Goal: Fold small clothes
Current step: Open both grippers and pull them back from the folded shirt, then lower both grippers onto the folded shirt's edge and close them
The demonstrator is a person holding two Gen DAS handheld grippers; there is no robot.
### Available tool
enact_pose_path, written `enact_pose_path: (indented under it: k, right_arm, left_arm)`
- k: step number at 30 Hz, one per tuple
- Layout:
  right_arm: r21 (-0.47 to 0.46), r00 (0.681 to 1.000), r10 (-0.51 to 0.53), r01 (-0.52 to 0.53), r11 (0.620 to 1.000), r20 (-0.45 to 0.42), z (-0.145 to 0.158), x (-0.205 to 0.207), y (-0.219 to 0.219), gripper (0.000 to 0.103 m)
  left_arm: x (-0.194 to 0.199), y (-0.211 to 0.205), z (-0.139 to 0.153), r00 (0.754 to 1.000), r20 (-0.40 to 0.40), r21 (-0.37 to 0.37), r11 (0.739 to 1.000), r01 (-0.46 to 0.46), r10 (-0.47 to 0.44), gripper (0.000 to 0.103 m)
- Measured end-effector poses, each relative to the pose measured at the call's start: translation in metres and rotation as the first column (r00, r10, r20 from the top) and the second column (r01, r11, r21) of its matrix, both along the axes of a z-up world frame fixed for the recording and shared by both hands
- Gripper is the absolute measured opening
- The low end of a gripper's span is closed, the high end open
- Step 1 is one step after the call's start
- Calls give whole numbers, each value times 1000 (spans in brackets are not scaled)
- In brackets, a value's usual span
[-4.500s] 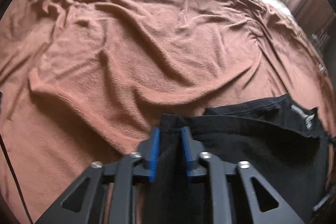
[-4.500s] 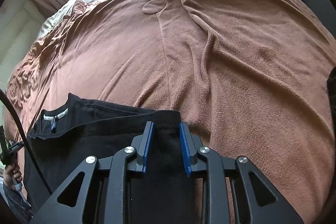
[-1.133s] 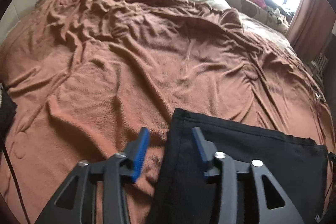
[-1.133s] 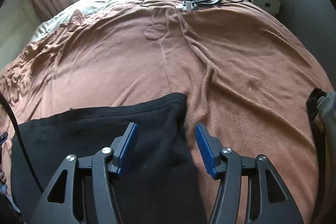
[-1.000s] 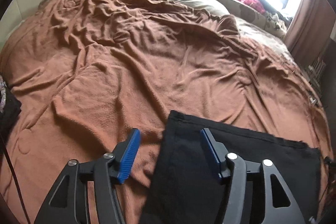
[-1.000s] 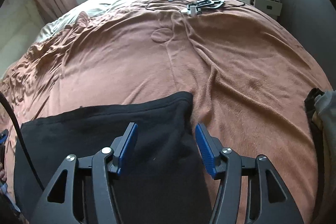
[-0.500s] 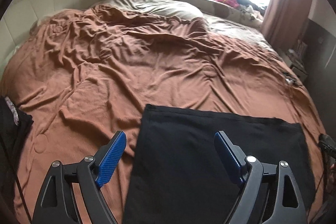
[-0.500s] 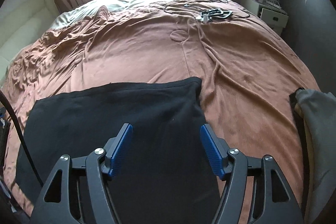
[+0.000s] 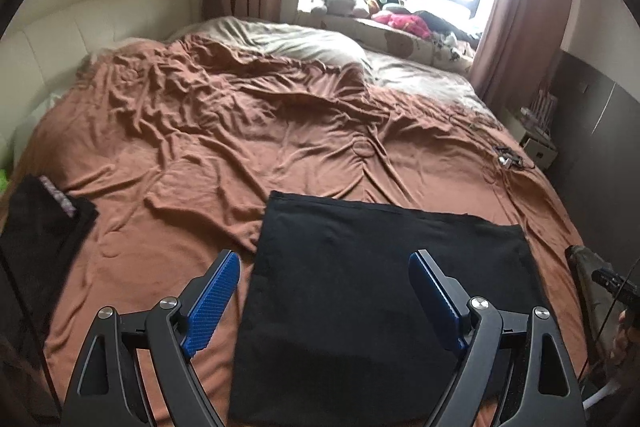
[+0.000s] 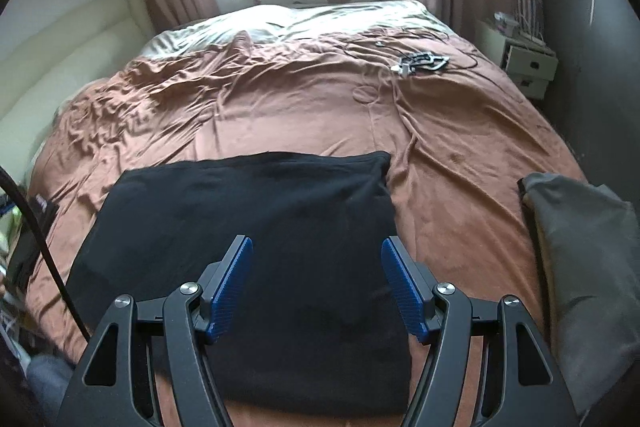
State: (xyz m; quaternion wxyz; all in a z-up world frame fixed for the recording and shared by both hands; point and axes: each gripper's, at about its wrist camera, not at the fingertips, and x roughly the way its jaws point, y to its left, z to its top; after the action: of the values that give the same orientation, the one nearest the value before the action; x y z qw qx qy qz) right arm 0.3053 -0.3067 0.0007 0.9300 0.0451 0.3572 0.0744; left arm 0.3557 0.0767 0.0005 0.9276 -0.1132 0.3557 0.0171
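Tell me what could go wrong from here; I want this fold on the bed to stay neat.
1. The folded black garment lies on a wrinkled brown blanket; the uneven base could let the layers shift.
2. Both hand-held grippers, left and right, hang open above the garment; a low pass could snag the top layer.
3. A grey garment lies close on the right; the two could get mixed when stacking.

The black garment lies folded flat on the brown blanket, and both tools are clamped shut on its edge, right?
Not quite. The black garment does lie folded flat on the brown blanket, but neither tool grips it. The left wrist view shows the left tool with jaws wide apart above the cloth, and the right wrist view shows the right tool open too.
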Motion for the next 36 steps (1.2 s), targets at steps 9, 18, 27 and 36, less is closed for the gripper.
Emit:
enact_pose_path:
  k: [9, 18, 27, 36]
  right_arm:
    - [-14, 999, 37, -37, 999, 13, 5, -57, -5, 65]
    - [-4, 1000, 27, -27, 1000, -8, -3, -93, -11, 65]
    - [34, 999, -27, 29, 999, -43, -23, -118, -23, 65]
    - [199, 991, -90, 109, 974, -104, -58, -118, -46, 65]
  left_arm:
    - [-66, 11, 12, 999, 36, -2, 1000, -29, 29, 88]
    - [-106, 16, -16, 999, 0, -24, 999, -48, 48, 88]
    - [-135, 21, -52, 997, -27, -75, 995, -72, 70, 88]
    - [-138, 34, -96, 990, -92, -159, 980, -123, 109, 80]
